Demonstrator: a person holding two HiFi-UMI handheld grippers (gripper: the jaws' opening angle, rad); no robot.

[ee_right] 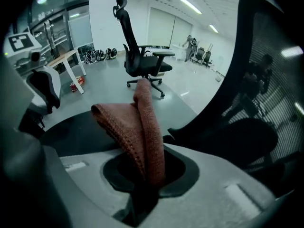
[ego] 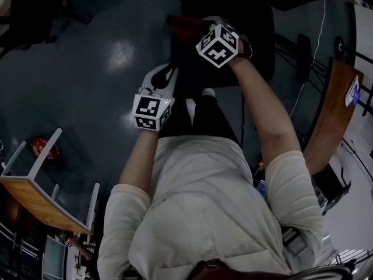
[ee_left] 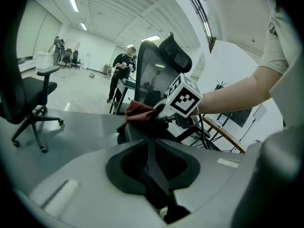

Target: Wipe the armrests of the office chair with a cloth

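Red cloth (ee_right: 138, 136) in R tongs' (ee_right: 145, 191) grip, ahead of L tongs (ee_left: 151, 167)

I am standing in a big open office hall: office chairs (ee_right: 141, 61) are sitting on glossy grey floor (ee_right: 190, 89), wooden desks (ego: 335, 107) and ceiling strip lights (ee_left: 72, 1) are lining it.

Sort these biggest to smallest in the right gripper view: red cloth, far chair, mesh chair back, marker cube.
1. mesh chair back
2. red cloth, big only because it's close
3. far chair
4. marker cube
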